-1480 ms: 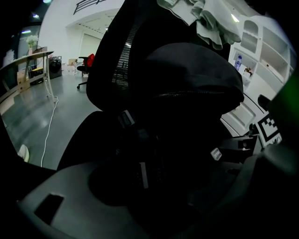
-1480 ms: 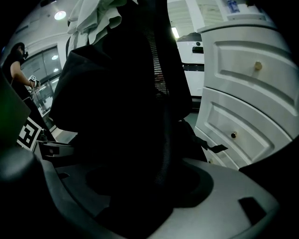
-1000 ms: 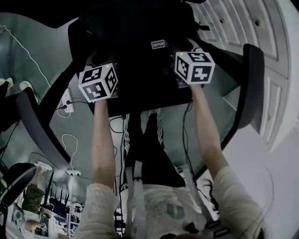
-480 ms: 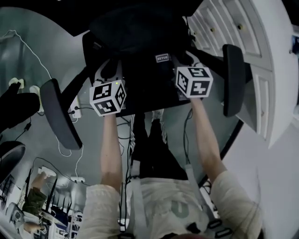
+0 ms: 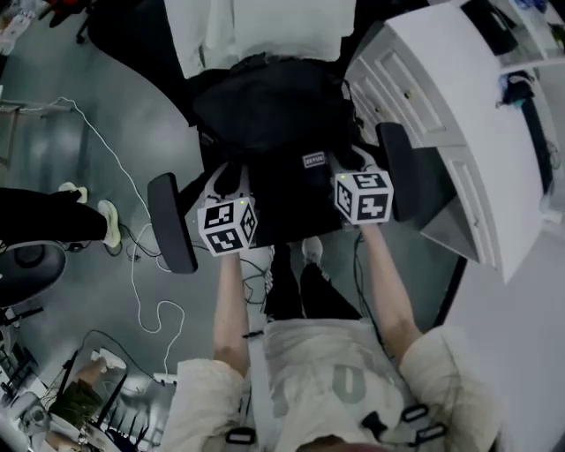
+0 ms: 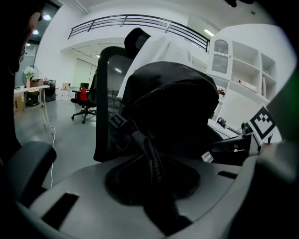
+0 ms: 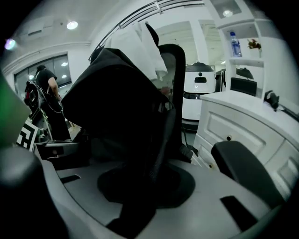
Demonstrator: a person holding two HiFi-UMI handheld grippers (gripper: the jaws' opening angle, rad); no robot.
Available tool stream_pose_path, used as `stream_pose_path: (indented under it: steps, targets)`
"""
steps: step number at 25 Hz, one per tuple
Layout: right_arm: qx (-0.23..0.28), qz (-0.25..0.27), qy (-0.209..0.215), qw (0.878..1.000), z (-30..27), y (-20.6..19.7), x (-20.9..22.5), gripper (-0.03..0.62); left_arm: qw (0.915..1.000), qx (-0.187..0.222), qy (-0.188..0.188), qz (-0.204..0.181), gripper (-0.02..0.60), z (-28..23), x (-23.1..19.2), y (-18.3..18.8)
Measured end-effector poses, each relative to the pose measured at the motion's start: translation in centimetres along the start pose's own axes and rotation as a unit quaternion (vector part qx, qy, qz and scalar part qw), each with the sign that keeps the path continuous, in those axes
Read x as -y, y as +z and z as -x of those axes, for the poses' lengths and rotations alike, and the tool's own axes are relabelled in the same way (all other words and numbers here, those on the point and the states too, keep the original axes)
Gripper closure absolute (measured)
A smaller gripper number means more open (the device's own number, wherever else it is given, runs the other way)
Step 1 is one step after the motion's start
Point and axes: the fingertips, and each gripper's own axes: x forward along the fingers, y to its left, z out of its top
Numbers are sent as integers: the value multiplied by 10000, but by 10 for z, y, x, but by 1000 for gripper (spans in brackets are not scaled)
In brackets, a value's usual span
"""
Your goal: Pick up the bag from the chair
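Occupying the chair [image 5: 265, 203] between its two armrests, the black bag [image 5: 269, 110] lies against the backrest, over which a white garment [image 5: 256, 26] is draped. Whether the bag bears on the seat or hangs clear of it cannot be told. The left gripper [image 5: 228, 187] is closed on the left strap [image 6: 149, 158], which runs from the bag's near edge down into the jaws. The right gripper [image 5: 351, 163] is closed likewise on the right strap [image 7: 161, 140]. Both grippers stand at the bag's near edge, well apart, each just inside an armrest. The left armrest [image 5: 170, 222] borders open grey floor [image 5: 53, 141], across which a white cable [image 5: 132, 265] trails. Farther left on that floor are another person's light shoes [image 5: 106, 221]. The right armrest [image 5: 399, 181] stands near the corner of a white cabinet [image 5: 450, 115], so free room on that side is narrow. The near edge of the seat meets the holder's own legs.
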Motion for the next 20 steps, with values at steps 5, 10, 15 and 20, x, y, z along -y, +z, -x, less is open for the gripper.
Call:
stream_pose_path:
  steps: [5, 10, 15, 20]
  targets:
    - [125, -36, -42, 9999, 65, 22, -11, 503, 9999, 72, -5, -113, 499, 54, 25, 32]
    - [359, -137, -125, 9992, 113, 29, -24, 503, 9989, 335, -114, -306, 499, 96, 41, 50]
    - [566, -223, -146, 9980, 145, 30, -38, 502, 9969, 587, -109, -513, 499, 131, 49, 63]
    - [845, -175, -129, 9962, 153, 30, -45, 502, 9945, 863, -58, -582, 499, 142, 49, 65]
